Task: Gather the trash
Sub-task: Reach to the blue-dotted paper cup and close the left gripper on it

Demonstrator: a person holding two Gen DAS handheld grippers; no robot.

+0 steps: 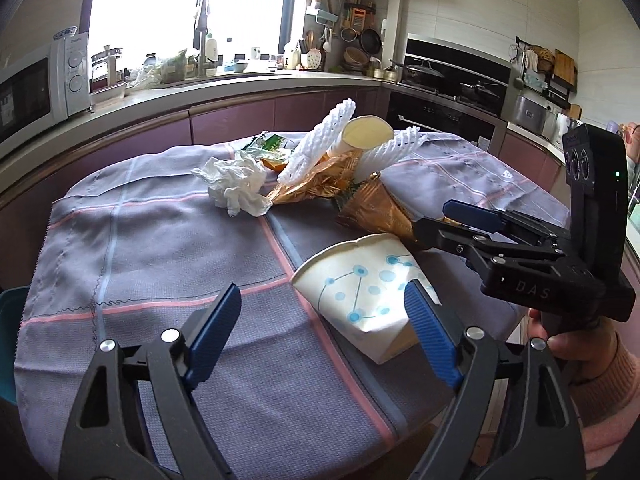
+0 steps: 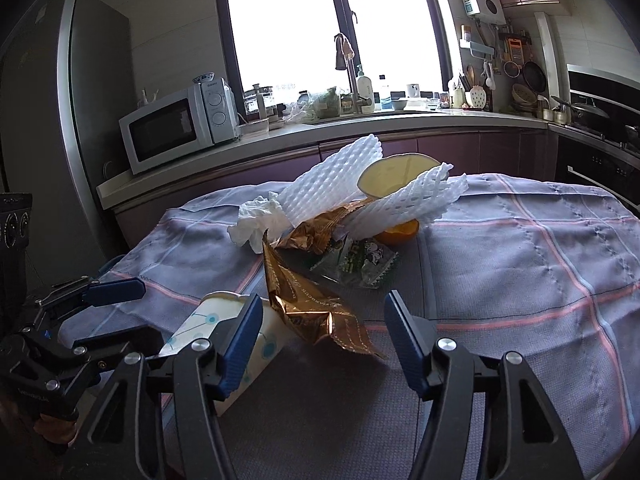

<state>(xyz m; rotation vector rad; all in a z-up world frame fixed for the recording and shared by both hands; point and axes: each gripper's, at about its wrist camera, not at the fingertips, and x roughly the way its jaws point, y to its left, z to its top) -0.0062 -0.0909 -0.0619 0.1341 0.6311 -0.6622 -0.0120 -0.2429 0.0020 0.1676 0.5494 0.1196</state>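
Risk: both claws open, left claw (image 1: 324, 320) astride paper cup (image 1: 360, 280), right claw (image 2: 320, 332) astride gold wrapper (image 2: 316, 312); thin-walled cup may crush or skid across desk cloth (image 1: 160, 240).

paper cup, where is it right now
The paper cup lies tipped on the checked cloth, nearest both cameras, touching the gold wrapper on its right.

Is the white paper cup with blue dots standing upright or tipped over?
Tipped over. The white paper cup with blue dots lies on its side on the checked tablecloth, its crushed rim facing the trash pile.
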